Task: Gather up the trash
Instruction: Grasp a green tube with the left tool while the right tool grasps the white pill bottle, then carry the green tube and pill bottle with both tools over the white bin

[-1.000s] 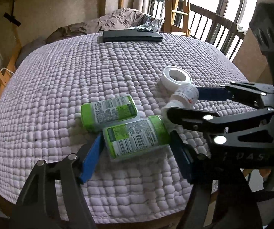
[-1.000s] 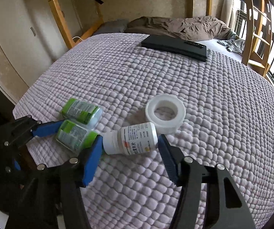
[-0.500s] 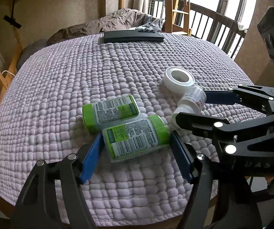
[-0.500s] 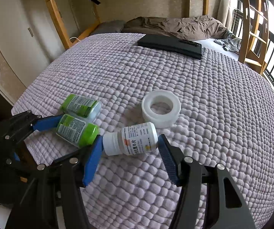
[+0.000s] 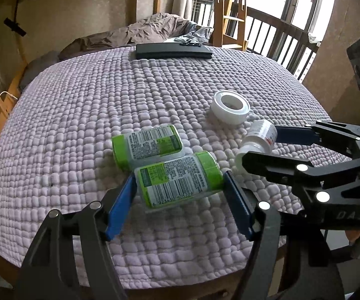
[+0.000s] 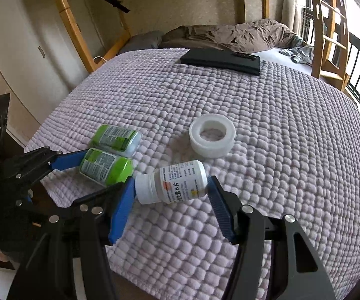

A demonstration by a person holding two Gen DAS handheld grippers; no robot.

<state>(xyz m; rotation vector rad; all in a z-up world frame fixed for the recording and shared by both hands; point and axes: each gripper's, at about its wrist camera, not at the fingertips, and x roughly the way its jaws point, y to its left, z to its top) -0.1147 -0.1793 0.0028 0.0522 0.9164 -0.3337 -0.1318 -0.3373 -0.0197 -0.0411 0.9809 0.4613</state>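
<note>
Lying near the front edge of the bed, the nearer green-labelled plastic canister (image 5: 178, 178) is clamped end to end in my left fingers (image 5: 180, 195), touching its twin green canister (image 5: 147, 145) behind. My right fingers (image 6: 171, 195) clench a white plastic pill bottle (image 6: 172, 186) cap to base, just beside a white tape roll (image 6: 212, 138). Beyond them the lilac bubble-textured quilt (image 5: 105, 95) runs wide and bare to a flat black rectangular case (image 5: 173, 50). Wooden bunk posts and a barred railing border the room.

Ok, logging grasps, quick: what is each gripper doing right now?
Left gripper: shut on the nearer green bottle.
Right gripper: shut on the white pill bottle.
</note>
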